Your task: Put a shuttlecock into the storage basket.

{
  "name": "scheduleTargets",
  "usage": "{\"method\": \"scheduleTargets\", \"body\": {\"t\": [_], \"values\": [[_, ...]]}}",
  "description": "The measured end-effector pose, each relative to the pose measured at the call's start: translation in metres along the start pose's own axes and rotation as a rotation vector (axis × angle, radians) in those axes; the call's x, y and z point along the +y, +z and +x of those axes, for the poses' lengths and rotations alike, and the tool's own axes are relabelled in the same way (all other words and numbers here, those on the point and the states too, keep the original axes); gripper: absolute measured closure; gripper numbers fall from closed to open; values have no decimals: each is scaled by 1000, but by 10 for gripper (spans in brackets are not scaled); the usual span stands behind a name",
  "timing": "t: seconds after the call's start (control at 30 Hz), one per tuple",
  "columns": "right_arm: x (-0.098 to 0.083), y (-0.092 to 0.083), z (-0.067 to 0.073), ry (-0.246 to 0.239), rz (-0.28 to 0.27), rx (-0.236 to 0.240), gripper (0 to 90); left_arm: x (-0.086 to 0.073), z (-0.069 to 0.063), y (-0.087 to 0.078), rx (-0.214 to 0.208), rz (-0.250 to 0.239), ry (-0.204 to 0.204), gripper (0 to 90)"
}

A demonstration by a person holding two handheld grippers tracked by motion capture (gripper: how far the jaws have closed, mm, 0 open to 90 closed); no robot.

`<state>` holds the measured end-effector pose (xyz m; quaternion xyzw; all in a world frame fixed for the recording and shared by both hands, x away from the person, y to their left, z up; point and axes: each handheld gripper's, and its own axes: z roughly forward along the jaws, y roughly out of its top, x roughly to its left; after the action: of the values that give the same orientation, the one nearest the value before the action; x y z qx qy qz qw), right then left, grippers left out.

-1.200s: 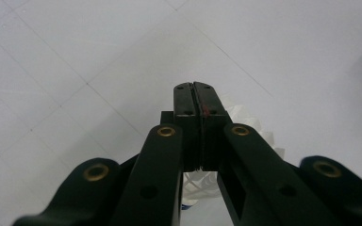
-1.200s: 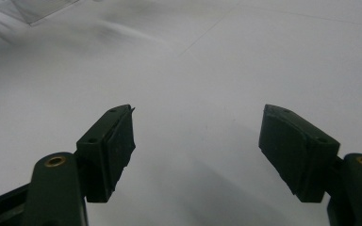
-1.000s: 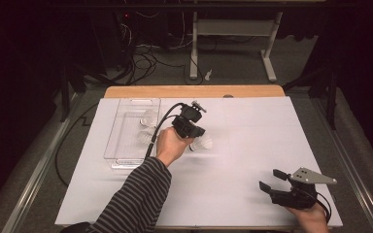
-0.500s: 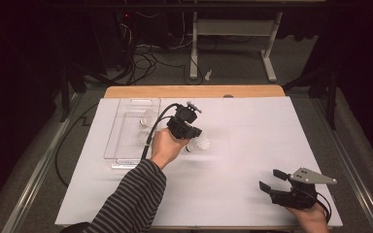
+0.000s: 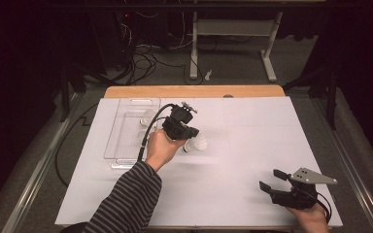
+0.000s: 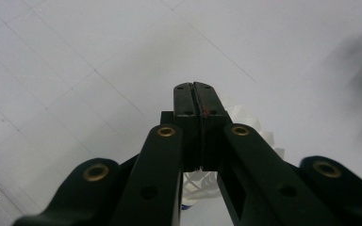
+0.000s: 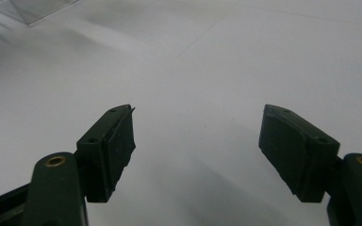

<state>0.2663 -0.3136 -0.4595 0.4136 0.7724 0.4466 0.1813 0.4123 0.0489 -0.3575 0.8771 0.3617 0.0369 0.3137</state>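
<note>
Your left gripper (image 5: 187, 137) has its jaws pinched on the shuttlecock (image 5: 195, 144), feather skirt pointing right. The clear tray (image 5: 126, 131) lies just left of it. Right gripper (image 5: 273, 181) sits wide open, empty, near right corner.

Tray (image 5: 126, 141) lies left of centre on the sheet (image 5: 252, 145); shuttlecock (image 5: 196, 144) just right of it; right gripper (image 5: 272, 180) lower right.

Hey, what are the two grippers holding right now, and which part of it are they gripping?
The left gripper is shut on a white feathered shuttlecock, apparently by a feather's edge. The right gripper is open and holds nothing.
</note>
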Motion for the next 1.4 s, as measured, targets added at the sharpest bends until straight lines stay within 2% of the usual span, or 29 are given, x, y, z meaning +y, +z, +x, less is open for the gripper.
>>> {"method": "scheduleTargets", "body": {"t": [0.9,1.4], "values": [[0,0,0,0,2,-2,277,-10,0,-15,-7,-15,6,890],[0,0,0,1,3,-1,277,-15,3,-24,-10,-29,-6,890]]}}
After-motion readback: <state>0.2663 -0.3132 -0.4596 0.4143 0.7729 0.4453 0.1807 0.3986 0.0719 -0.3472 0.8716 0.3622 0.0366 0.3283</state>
